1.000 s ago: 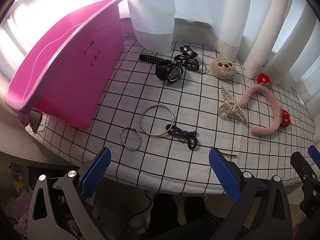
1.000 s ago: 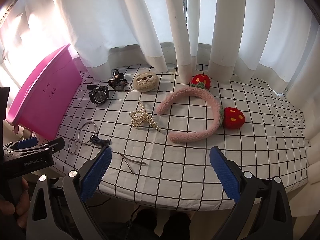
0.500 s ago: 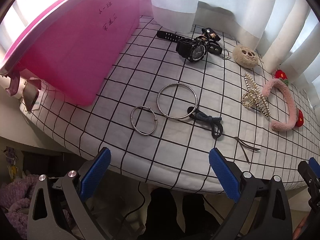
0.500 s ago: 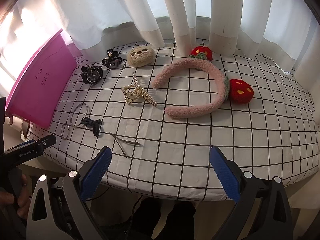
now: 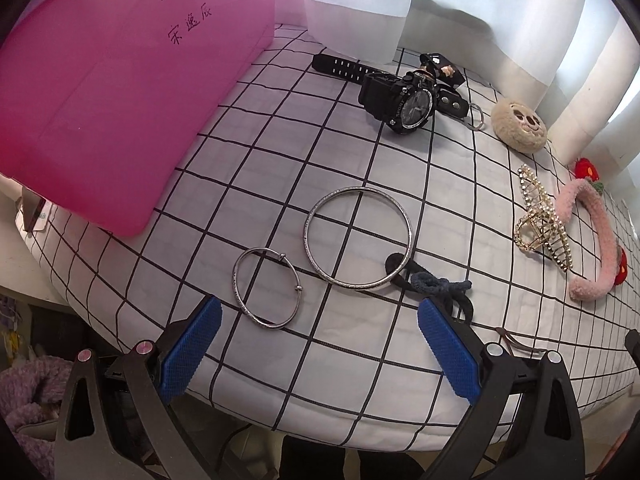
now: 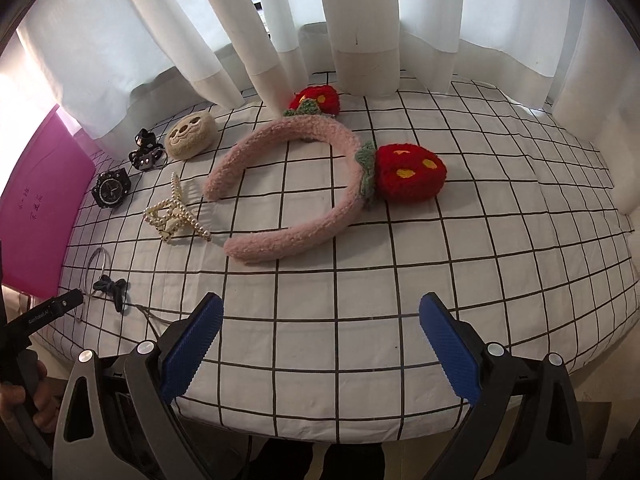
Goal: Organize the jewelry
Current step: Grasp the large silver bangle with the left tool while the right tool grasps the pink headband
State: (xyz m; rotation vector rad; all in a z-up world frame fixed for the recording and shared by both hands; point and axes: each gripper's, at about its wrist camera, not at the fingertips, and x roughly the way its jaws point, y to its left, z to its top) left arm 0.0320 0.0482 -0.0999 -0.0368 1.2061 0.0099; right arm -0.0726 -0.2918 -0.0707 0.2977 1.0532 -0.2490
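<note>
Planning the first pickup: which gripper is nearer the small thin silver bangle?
Left. The left gripper hangs open right in front of the small thin silver bangle. The right gripper is open farther right, before the pink fuzzy headband.

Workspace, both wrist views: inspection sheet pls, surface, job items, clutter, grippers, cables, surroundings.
Surface: white cloth with black grid, lightly wrinkled, draped over the table edge.
Job's things: large silver bangle and small silver bangle apart; black hair tie touching the large one; black watch; pearl claw clip; pink strawberry headband; plush face clip; black charm clip; thin hairpin.
Clutter: nothing seen.
Grippers: left gripper open, empty, near the small bangle; right gripper open, empty.
Cables: one dark cable below the table edge, unclear.
Surroundings: pink bin with handwriting at left; white curtains behind.
</note>
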